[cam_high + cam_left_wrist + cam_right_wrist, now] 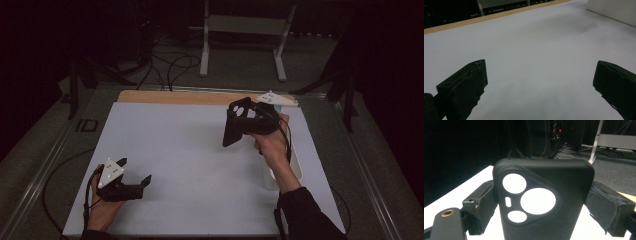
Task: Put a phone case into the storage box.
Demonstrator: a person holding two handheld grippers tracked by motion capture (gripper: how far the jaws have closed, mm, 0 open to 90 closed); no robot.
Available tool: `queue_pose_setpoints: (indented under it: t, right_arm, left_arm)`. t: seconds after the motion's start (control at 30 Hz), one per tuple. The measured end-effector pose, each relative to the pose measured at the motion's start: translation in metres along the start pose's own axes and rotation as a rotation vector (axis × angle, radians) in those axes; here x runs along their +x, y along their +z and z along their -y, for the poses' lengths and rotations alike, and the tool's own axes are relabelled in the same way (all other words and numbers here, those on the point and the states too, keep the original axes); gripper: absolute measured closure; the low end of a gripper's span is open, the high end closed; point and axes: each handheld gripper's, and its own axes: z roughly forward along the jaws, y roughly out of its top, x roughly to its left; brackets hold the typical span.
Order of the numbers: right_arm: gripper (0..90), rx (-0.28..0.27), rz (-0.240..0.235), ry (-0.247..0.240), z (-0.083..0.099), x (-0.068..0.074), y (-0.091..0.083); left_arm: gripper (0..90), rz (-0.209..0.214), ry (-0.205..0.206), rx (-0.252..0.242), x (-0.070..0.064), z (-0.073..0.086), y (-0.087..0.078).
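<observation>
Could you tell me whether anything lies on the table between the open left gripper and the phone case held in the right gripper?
Nothing visible does. The left gripper rests open near the table's front left, the right gripper holds the phone case raised toward the far right, and the white surface between them is bare. A white box sits beside the right forearm, off that path.

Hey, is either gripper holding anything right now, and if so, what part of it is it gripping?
The right gripper holds a black phone case, clamped by its two long side edges just below the camera cutouts. The left gripper is open and empty.
</observation>
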Motion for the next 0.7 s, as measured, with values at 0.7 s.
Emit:
queue_pose_setpoints:
  t: [0.7]
  right_arm:
    - [14.4, -0.027, 0.077, 0.005, -0.015, -0.024, -0.002]
  left_arm:
    - [0.0, 0.001, 0.0, 0.005, 0.0, 0.001, 0.001]
